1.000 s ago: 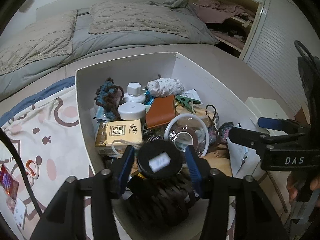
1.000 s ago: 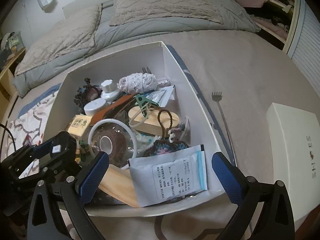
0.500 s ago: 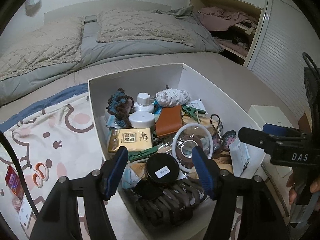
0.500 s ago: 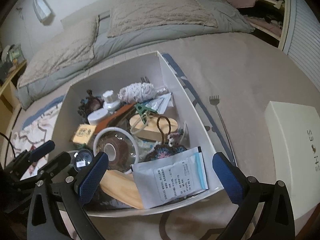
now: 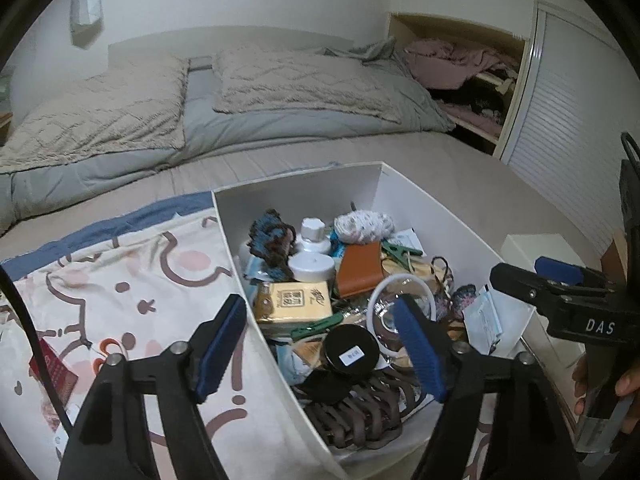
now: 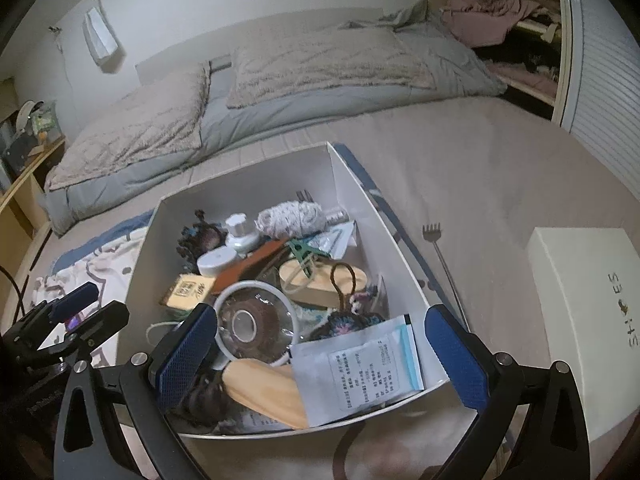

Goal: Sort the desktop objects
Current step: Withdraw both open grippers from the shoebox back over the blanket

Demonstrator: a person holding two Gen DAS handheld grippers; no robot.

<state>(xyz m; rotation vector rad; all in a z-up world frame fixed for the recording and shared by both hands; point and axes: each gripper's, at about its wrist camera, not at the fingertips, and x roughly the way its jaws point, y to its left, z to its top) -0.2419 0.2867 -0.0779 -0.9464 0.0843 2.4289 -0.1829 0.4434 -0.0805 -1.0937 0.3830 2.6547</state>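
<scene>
A white box [image 5: 404, 184] full of small things sits on a bed [image 5: 460, 168], with part of it on a patterned cloth [image 5: 120, 280]. The left gripper [image 5: 320, 344] hangs over the near left corner of the box with its blue fingers [image 5: 220, 344] spread wide and nothing between them. One finger is above the cloth outside the box and the other is above the things inside. Below the gripper lies a round black lid [image 5: 351, 351] with a white label, resting on a dark brown woven thing [image 5: 360, 408]. Near it are a yellow pack [image 5: 294, 300], a brown wallet [image 5: 359, 274], a white jar [image 5: 311, 267], a white bottle [image 5: 314, 234], a ball of yarn [image 5: 363, 226] and a green clip [image 5: 400, 249]. The right gripper [image 6: 320, 356] hangs over the near edge of the box, and its blue fingers [image 6: 456, 360] are also spread wide and hold nothing. Under it are a white paper packet [image 6: 360, 368], a wooden piece [image 6: 264, 388] and a clear round lid [image 6: 256, 320] with brown tape under it. A back scratcher [image 6: 442, 264] lies on the bed just right of the box. A shoe box [image 6: 588, 320] sits farther right.
</scene>
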